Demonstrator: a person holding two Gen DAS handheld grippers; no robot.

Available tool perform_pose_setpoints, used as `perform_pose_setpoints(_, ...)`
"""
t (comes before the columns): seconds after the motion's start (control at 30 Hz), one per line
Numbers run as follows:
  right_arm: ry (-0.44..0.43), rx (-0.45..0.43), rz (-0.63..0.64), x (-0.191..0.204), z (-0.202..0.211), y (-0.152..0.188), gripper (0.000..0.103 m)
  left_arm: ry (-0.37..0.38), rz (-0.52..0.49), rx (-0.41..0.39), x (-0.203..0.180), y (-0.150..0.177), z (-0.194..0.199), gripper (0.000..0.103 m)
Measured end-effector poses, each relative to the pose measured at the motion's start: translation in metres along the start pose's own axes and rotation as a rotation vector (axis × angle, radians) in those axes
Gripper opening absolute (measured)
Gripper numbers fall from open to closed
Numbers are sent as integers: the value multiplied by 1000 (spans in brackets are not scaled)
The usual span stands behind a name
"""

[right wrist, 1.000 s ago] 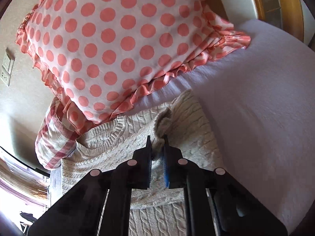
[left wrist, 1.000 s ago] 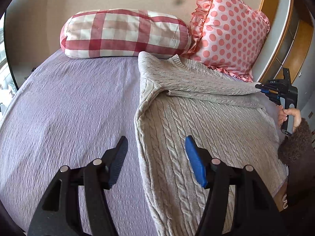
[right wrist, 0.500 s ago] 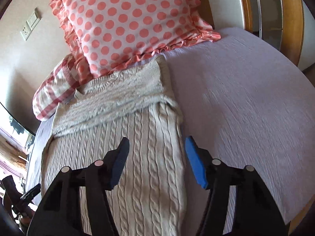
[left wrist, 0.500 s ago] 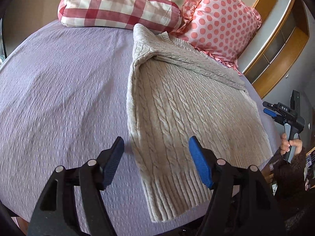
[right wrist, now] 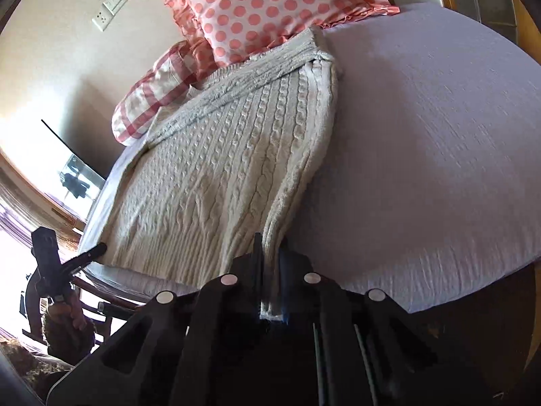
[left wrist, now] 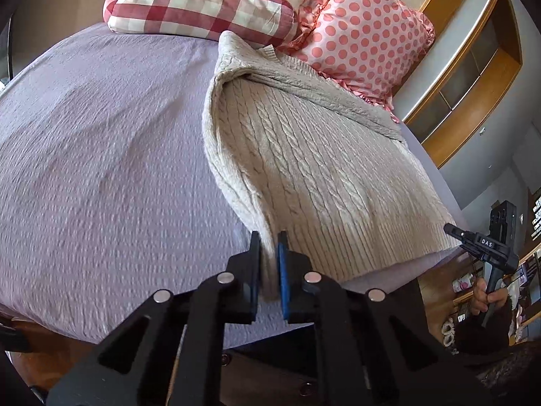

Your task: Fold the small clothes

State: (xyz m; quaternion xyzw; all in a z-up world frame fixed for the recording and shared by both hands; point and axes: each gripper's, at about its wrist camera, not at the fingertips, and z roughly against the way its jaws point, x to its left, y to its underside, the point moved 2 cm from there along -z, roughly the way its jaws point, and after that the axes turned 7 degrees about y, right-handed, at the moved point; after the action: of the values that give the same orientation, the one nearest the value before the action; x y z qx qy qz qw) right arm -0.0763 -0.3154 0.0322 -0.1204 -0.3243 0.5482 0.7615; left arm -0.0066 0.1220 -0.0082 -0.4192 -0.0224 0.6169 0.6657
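A beige cable-knit sweater (left wrist: 304, 155) lies flat on the lilac bed, its sleeves folded across the top near the pillows. My left gripper (left wrist: 268, 240) is shut on the sweater's near left hem corner. My right gripper (right wrist: 270, 247) is shut on the near right hem corner of the sweater (right wrist: 216, 176). In the left wrist view the right gripper (left wrist: 456, 231) shows at the far right by the hem. In the right wrist view the left gripper (right wrist: 99, 248) shows at the lower left.
A red-and-white checked pillow (left wrist: 199, 5) and a pink polka-dot pillow (left wrist: 365, 30) lie at the head of the bed (left wrist: 94, 155). A wooden shelf unit (left wrist: 473, 67) stands to the right. The bed's front edge is just below both grippers.
Both grippers have come down to the sweater's bottom hem and shut on its two corners. Half a second ago both were open above the sweater.
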Motion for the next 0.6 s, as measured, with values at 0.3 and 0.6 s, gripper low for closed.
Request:
perform_pose_setpoints(0.3,-137,-279,-123,11,-13,-157,8,142,38,-155,4,-138,-6,8)
perform_pose_setpoints(0.6,12,-173,-309,-17,-176,-270,8,-68,178,-146,77,-296,-115,8)
